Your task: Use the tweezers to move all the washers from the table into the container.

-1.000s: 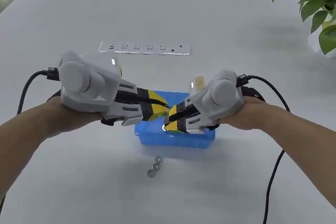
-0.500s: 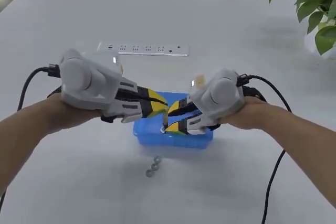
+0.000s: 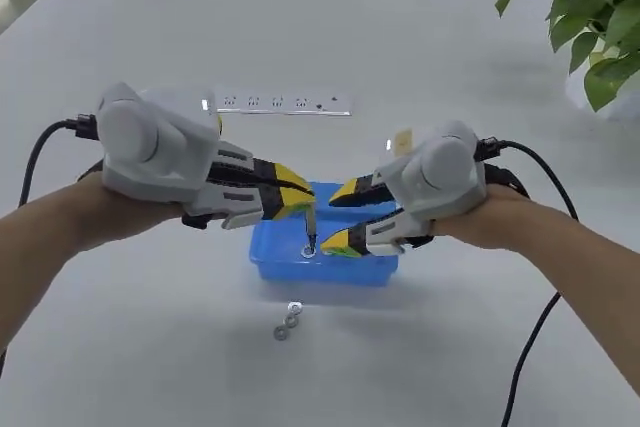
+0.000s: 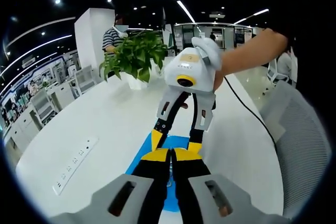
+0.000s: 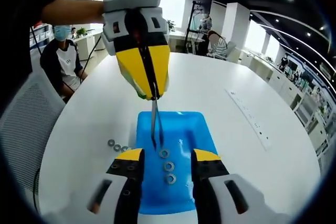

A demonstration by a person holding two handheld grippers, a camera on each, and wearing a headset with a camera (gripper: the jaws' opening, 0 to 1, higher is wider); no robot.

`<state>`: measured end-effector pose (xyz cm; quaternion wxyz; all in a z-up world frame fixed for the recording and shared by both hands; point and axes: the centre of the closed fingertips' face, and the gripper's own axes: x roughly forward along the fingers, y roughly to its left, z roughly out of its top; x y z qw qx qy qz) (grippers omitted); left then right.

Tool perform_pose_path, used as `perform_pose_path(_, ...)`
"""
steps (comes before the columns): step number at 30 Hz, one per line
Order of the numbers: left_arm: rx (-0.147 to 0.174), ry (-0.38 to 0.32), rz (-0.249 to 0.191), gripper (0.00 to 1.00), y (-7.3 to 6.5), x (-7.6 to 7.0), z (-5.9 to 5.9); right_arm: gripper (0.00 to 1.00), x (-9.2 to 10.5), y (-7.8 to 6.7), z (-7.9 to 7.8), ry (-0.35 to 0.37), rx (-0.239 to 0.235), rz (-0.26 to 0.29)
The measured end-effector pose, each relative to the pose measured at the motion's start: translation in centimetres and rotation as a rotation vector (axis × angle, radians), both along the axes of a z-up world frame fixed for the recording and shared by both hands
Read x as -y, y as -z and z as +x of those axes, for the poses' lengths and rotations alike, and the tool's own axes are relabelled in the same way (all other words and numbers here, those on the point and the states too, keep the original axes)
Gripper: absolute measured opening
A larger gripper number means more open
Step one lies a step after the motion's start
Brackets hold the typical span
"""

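The blue container (image 3: 322, 274) sits on the white table between my two grippers. My left gripper (image 3: 303, 203) is shut on thin metal tweezers (image 3: 311, 229) that point down into the container, tips close by a washer (image 3: 307, 251) on its floor. In the right gripper view the tweezers (image 5: 154, 124) hang from the left gripper (image 5: 152, 94), and three washers (image 5: 168, 166) lie in the container (image 5: 184, 124). My right gripper (image 5: 168, 156) stands open at the container's near edge. Three more washers (image 3: 287, 319) lie on the table in front of the container.
A white power strip (image 3: 283, 103) lies behind the container. A potted plant (image 3: 585, 17) stands at the table's far right corner. Cables trail from both grippers. In the right gripper view a person (image 5: 62, 59) sits beyond the table's edge.
The two grippers have drawn slightly apart, so the tweezers now show pointing down into the container. The headset view has shifted a little.
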<state>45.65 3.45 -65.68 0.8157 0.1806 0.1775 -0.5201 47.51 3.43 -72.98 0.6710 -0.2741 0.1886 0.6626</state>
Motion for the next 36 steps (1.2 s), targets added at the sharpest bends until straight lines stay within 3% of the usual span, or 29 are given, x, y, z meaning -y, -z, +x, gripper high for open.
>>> perform_pose_path(7,0.008,-0.002,0.000,0.05,-1.1,-0.2,-0.9,0.46,1.5,-1.4,-0.5,0.053,0.002,0.013)
perform_pose_path(16,-0.005,0.009,0.007,0.05,-1.8,-0.4,-2.6,0.58,3.8,-2.5,-1.9,0.118,0.000,0.015)
perform_pose_path(27,0.013,0.003,0.019,0.05,-2.5,-0.7,-3.6,0.61,6.1,-3.1,-3.5,0.181,0.004,0.020)
perform_pose_path(36,-0.007,0.015,0.016,0.05,-2.2,-0.4,-5.2,0.67,7.5,-2.8,-5.1,0.230,-0.019,0.039)
